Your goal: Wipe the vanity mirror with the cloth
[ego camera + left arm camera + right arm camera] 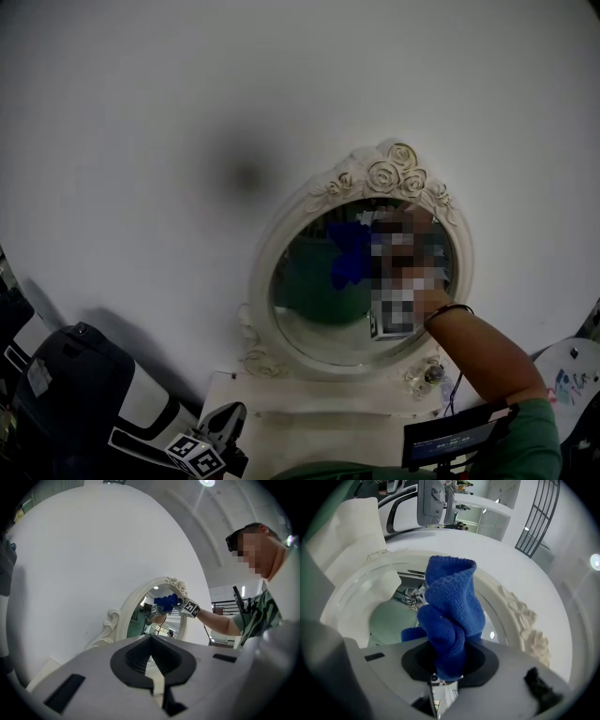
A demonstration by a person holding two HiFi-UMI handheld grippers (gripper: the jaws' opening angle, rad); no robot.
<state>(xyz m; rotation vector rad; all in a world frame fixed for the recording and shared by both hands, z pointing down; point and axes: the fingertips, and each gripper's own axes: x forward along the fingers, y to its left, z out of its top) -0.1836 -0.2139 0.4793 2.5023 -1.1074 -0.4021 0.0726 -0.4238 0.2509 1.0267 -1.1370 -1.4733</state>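
An oval vanity mirror (265,272) in an ornate white frame with roses on top leans against a white wall. A blue cloth (450,616) is bunched in my right gripper (447,670), which is shut on it and holds it against the upper part of the glass. The left gripper view shows that cloth (165,603) and the right gripper (180,604) near the mirror's (123,620) top. Mosaic patches hide most of the right gripper in the head view; the cloth (350,255) shows there. My left gripper (225,424) hangs low, left of the mirror, shut and empty (151,667).
The mirror stands on a white tabletop (309,417). A black and white chair (80,394) is at the lower left. A small trinket (433,375) sits by the mirror's right foot. A dark screen (455,436) is near my right elbow.
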